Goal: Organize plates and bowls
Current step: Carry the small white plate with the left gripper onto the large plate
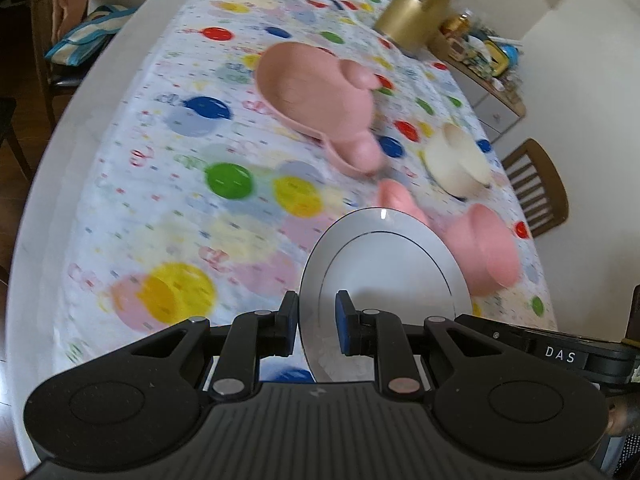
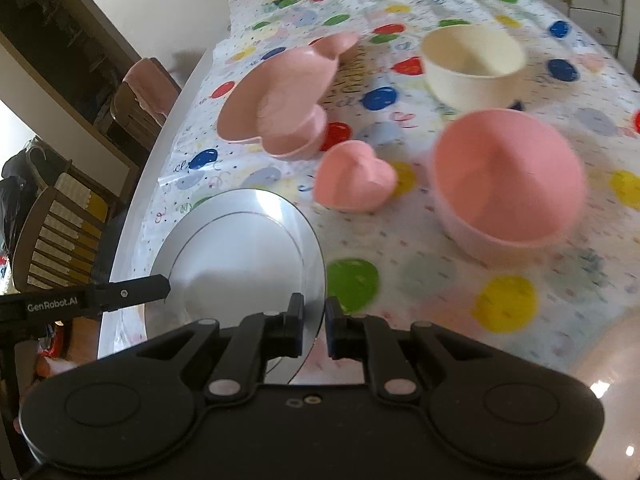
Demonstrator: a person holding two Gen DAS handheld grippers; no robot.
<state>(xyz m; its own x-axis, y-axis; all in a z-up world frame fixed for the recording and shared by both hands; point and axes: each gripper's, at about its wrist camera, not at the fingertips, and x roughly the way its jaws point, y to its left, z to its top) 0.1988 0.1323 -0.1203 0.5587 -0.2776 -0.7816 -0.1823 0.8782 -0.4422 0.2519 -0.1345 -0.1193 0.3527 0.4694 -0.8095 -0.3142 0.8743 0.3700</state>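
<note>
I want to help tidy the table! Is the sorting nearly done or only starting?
Only starting, it looks like. Nothing is stacked yet. In hand: the white plate, pinched on opposite rims by the left gripper and right gripper. Left on the tablecloth, all apart: the pink eared plate, the heart dish, the pink bowl and the cream bowl.

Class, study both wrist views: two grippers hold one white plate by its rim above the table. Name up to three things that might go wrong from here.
1. The left gripper and right gripper each pinch only the thin rim of the white plate; it might slip or tilt.
2. If the hands drift apart, one grip could let go.
3. The heart-shaped bowl and pink bowl stand just beyond the plate; lowering it there might knock them.
</note>
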